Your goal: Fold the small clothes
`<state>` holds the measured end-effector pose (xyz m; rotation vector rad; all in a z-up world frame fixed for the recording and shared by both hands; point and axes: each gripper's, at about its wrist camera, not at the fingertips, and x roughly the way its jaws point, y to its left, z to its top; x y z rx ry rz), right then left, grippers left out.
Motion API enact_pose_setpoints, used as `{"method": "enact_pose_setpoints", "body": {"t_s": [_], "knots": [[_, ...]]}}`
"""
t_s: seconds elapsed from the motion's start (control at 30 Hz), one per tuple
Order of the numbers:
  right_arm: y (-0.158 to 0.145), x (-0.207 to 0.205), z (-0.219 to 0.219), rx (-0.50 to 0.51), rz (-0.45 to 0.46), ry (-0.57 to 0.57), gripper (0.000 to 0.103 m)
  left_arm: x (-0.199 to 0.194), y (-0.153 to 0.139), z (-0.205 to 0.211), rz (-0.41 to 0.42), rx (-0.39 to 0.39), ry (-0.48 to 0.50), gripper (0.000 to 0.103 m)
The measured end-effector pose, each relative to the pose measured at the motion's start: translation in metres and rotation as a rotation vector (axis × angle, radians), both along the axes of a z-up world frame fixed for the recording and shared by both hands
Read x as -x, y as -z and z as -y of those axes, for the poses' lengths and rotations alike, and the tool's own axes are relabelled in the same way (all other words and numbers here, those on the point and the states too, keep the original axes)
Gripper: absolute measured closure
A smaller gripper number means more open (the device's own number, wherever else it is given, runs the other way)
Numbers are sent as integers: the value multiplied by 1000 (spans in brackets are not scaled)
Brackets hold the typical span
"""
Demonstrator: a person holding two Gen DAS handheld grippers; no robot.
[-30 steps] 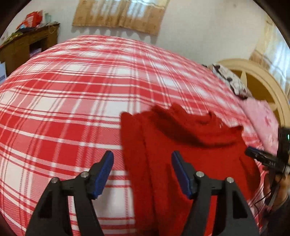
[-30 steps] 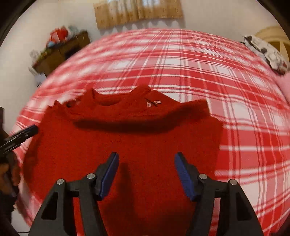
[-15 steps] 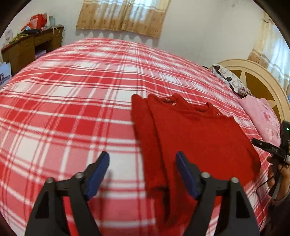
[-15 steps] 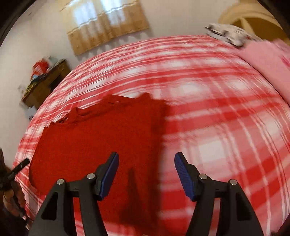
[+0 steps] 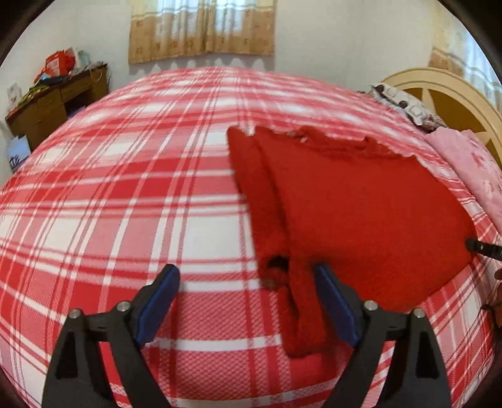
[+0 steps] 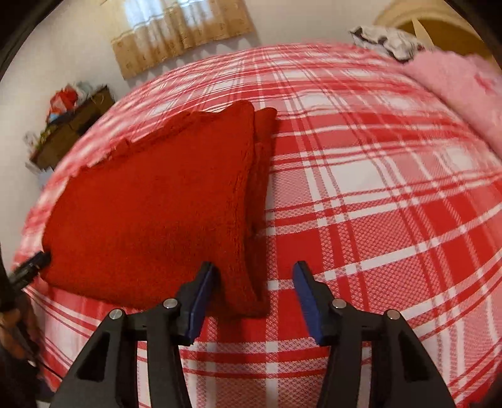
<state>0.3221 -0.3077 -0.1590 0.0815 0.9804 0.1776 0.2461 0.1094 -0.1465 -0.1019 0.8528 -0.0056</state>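
Observation:
A small red knitted sweater (image 5: 360, 201) lies flat on the red and white plaid bed (image 5: 125, 194), neck away from me, sleeves laid down along its sides. My left gripper (image 5: 248, 301) is open and empty, just above the bed, with the left sleeve's cuff end (image 5: 298, 314) between its fingers. In the right wrist view the sweater (image 6: 150, 207) fills the left half. My right gripper (image 6: 254, 298) is open and empty at the sweater's near right corner. The other gripper's tip shows at the edge of each view.
A pink pillow (image 5: 470, 166) and a patterned cloth (image 5: 404, 103) lie by the cream headboard (image 5: 448, 94) at the right. A wooden desk (image 5: 53, 103) with clutter stands against the far left wall. Curtains (image 5: 200, 28) hang at the back.
Both grippers have drawn back toward the near edge and apart, the left toward the left sleeve and the right toward the right side. Both stayed open. The sweater now lies flat.

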Motion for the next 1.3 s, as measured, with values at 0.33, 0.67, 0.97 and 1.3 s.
{"method": "enact_pose_setpoints", "body": {"t_s": [0.33,0.67,0.97,1.3], "knots": [[-43,8,-54,18,144,-88,49,15,-6,-11,59,71,-29,6],[0,-1,-85,98,77,-107,45,9,9,-8,21,38,-47,0],[-13,2,-156,68,111,-242,45,9,11,-6,26,19,-47,0],[10,18,-189,174,180,-277,33,11,11,-6,35,25,-48,0]]}}
